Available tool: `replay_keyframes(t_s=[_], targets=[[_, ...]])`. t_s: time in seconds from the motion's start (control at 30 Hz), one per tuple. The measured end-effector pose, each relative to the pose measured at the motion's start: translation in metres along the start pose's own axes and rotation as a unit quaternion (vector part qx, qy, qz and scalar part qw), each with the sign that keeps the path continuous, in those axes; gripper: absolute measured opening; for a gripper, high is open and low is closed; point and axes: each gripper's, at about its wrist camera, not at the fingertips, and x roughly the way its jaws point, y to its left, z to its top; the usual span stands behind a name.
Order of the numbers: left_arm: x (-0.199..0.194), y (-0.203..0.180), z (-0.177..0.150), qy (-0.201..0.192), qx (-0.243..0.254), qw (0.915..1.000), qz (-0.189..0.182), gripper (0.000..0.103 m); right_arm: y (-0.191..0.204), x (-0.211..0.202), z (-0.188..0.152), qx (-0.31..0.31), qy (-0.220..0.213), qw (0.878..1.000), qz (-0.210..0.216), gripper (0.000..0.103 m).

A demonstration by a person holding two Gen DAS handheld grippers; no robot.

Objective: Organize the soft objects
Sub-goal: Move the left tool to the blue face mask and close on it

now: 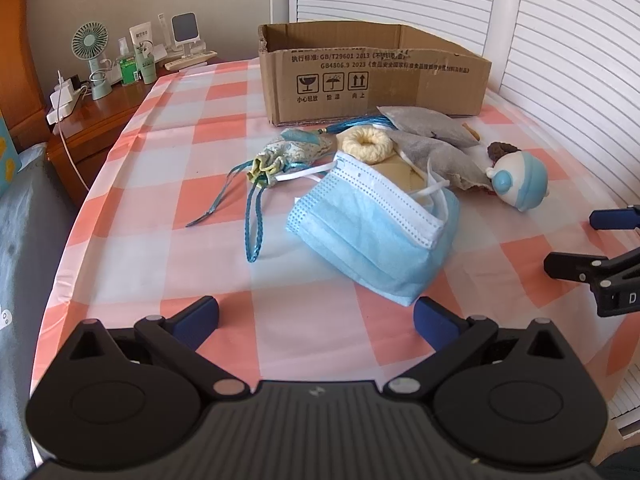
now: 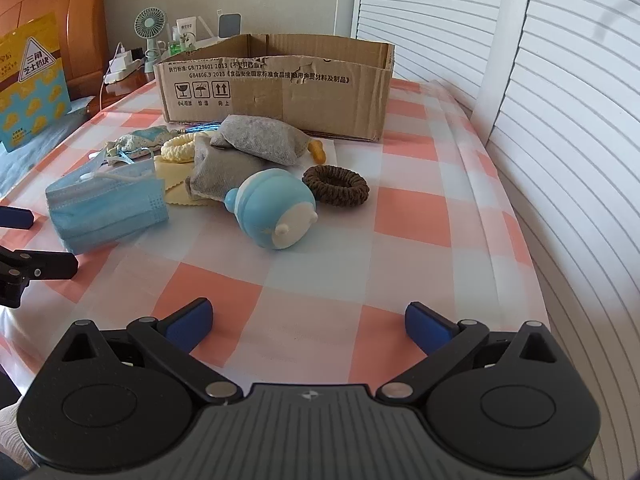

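The soft things lie heaped on the checked tablecloth [image 1: 168, 200] before the cardboard box [image 1: 372, 80] — blue face mask [image 1: 372, 236] nearest, just ahead of the left gripper [image 1: 316, 320], whose fingers stand apart and empty; the blue-and-white toy [image 2: 272, 210] and brown hair tie [image 2: 335, 185] sit ahead of the right gripper [image 2: 308, 322], its fingers also spread wide, touching nothing; grey pouches [image 2: 256, 142] rest behind.

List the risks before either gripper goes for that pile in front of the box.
1. The blue face mask has white ear loops lying over the pile, so lifting it may drag neighbours.
2. The round blue toy lies on its side and could roll if nudged.
3. The pouch's blue cords trail loose and may snag a finger.
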Motion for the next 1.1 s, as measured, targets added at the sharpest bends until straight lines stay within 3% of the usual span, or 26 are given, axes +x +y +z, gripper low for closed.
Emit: replay_keyframes(t_s=[0.47,0.8,1.1], targets=[[0.009,-0.025,0.005,-0.022,0.02,0.9991,-0.031,0.103,0.001,-0.002,-0.007,0.002,-0.028,1.0,-0.001,0.103],[0.003,-0.032,0.014,-0.057,0.03,0.9977,-0.021,0.102,0.0,-0.002,-0.009,0.0,-0.036,0.999,0.001,0.103],[0.008,-0.038,0.023,-0.058,0.039,0.9974,-0.014,0.099,-0.001,-0.002,-0.007,-0.002,-0.037,0.999,0.003,0.103]])
